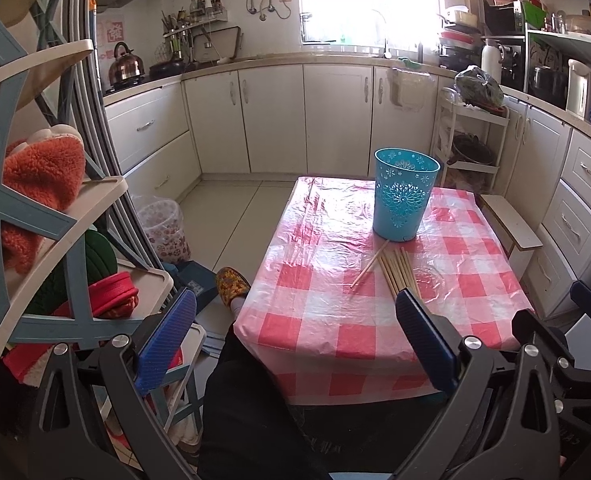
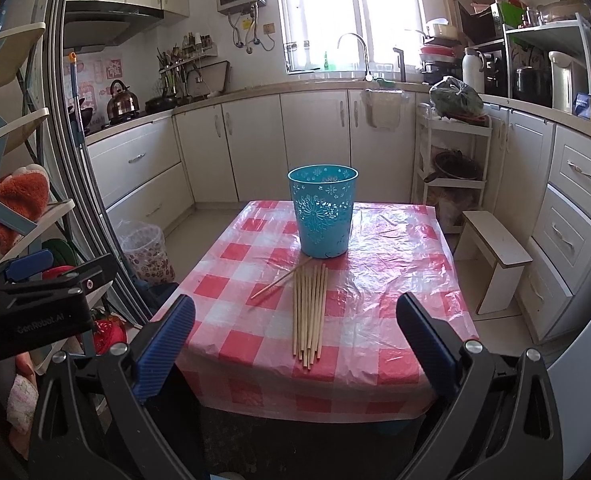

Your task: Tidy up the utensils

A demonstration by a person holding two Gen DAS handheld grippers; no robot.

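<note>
Left wrist view, far left: shoe rack [image 1: 51, 216] cut off by the frame edge, orange fuzzy slipper [image 1: 43, 184] half hidden behind its blue struts. Patterned wastebasket [image 1: 163, 228] on the floor, partly behind the door frame. A foot in a yellow floral slipper [image 1: 231, 284] pokes out beside the table; the leg runs under the frame bottom. Left gripper [image 1: 295, 340] jaws spread wide, holding nothing, hovering off the near left corner of the table [image 1: 335, 336], which has a red-white checked plastic cover. Teal perforated holder [image 1: 405, 200] stands upright toward the far side. Chopsticks [image 1: 399, 272] lie bundled just in front of it; their near ends are hidden behind the left gripper's right finger [image 1: 423, 340], count unclear. One stray chopstick [image 1: 369, 264] lies angled left of the bundle, tip near the holder base. Right wrist view: right gripper [image 2: 295, 344] also wide, nothing gripped, above the near table edge, bundle lying between its fingers in line of sight. White step stool [image 2: 495, 252] right of table. Counter clutter beyond is too small to identify.
</note>
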